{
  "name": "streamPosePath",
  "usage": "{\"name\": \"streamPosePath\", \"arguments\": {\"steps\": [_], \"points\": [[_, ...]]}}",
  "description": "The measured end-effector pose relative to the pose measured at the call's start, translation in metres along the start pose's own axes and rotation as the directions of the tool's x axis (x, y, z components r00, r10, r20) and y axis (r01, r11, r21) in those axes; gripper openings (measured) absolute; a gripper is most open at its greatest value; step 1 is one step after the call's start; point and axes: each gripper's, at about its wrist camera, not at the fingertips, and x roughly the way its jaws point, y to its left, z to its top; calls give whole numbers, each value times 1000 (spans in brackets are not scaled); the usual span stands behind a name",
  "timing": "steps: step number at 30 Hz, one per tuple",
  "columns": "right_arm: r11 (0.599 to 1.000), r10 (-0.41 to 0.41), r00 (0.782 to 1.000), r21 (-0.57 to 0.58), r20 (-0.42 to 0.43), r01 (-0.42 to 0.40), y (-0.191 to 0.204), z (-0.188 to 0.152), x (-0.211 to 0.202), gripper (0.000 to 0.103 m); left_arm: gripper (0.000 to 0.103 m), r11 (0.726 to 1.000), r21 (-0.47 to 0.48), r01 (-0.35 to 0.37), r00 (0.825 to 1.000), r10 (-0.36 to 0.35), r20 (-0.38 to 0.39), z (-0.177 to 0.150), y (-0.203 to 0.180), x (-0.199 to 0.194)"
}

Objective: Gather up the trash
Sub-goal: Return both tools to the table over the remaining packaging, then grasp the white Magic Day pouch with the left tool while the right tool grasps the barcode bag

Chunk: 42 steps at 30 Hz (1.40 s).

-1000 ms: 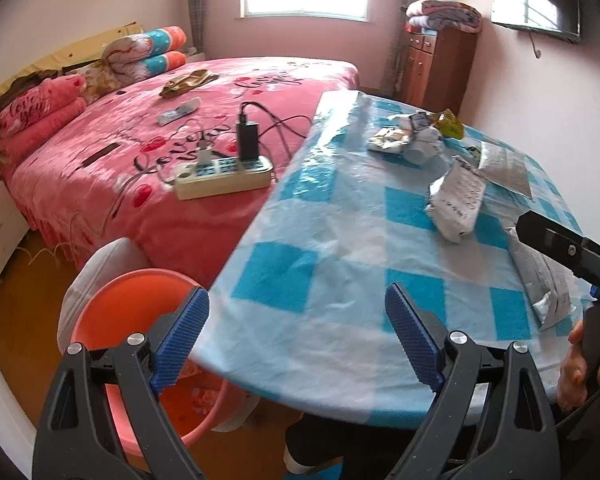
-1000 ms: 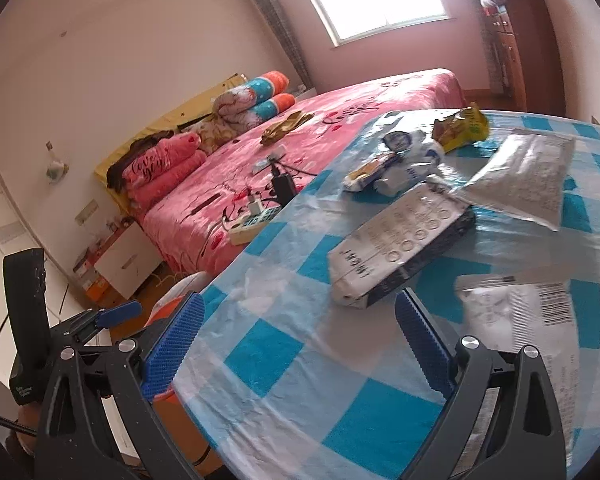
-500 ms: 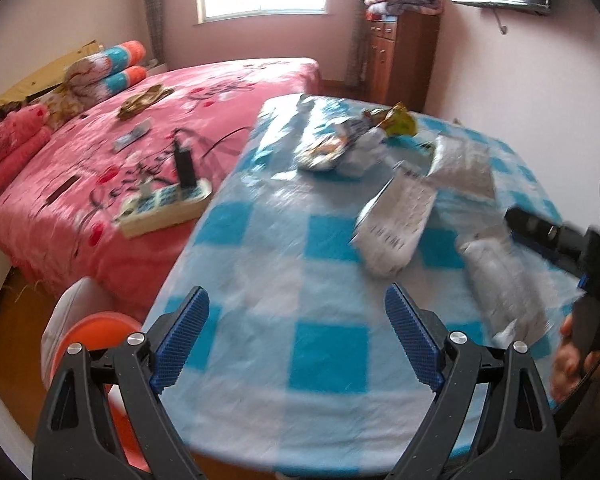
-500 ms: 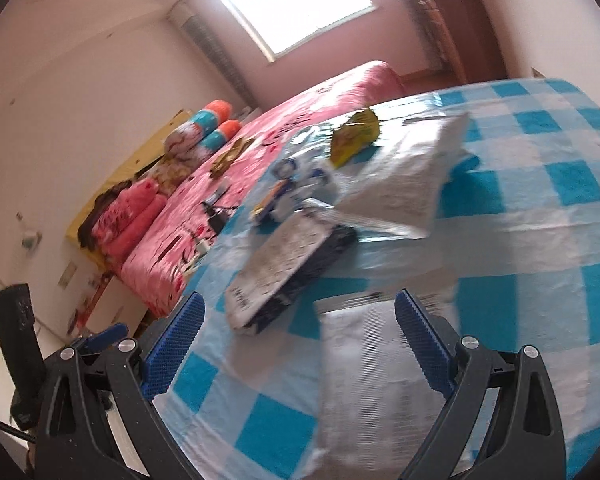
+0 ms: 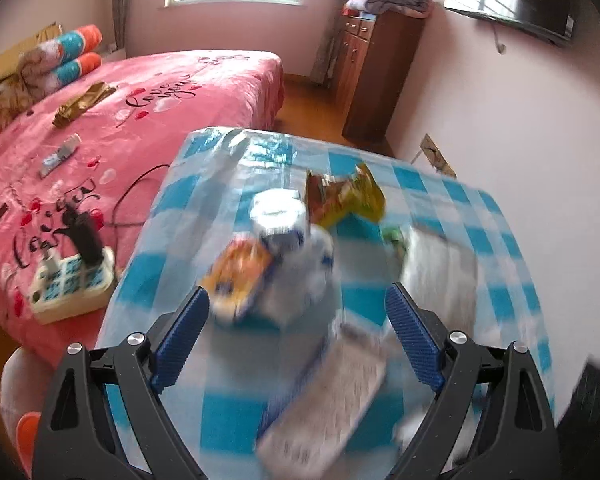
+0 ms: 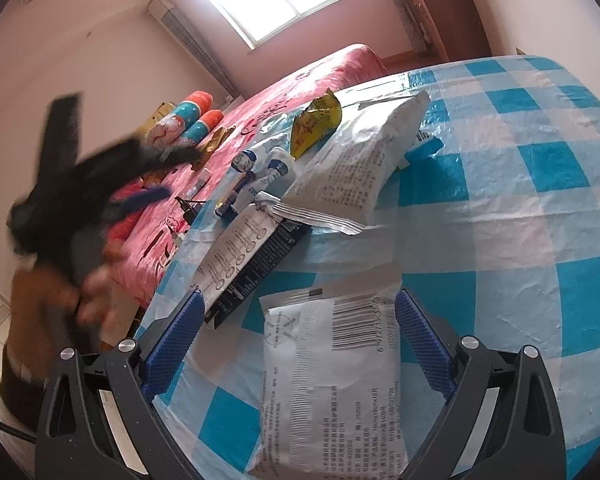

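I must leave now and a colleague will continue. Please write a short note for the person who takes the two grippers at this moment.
Left gripper: open, empty, over the trash pile.
Right gripper: open, empty, the white barcode packet between its fingers, ungrasped.
On the checked table: flat box, large white bag, yellow wrapper, small bottles.
Done: nothing collected. Left: everything.

Pink bed point(image 5: 140, 92) beside the checked table point(image 5: 480, 216); power strip point(image 5: 72, 284) on bed; wooden cabinet point(image 5: 376, 76) by wall.
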Motion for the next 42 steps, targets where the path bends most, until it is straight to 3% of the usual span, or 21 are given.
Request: {"name": "streamPosePath", "arguments": {"steps": [6, 14, 17, 22, 34, 42], "points": [[1000, 3, 1000, -7, -2, -3, -7, 3, 1, 95, 90, 999, -43, -28, 997, 25, -67, 45, 5, 60], [1000, 11, 1000, 7, -13, -11, -18, 6, 3, 95, 90, 997, -68, -41, 986, 29, -163, 60, 7, 107], [1000, 14, 1000, 16, -24, -14, -22, 6, 5, 95, 82, 996, -73, -53, 983, 39, -180, 61, 8, 116], [1000, 19, 998, 3, -51, -19, -20, 5, 10, 95, 60, 995, -65, -78, 978, 63, -197, 61, 11, 122], [996, -15, 994, -87, -108, 6, -2, -4, 22, 95, 60, 993, -89, -77, 986, 63, -155, 54, 19, 107], [983, -86, 992, -172, -95, 68, 8, -7, 21, 95, 60, 993, -103, -49, 993, 37, -108, 45, 19, 78]]}}
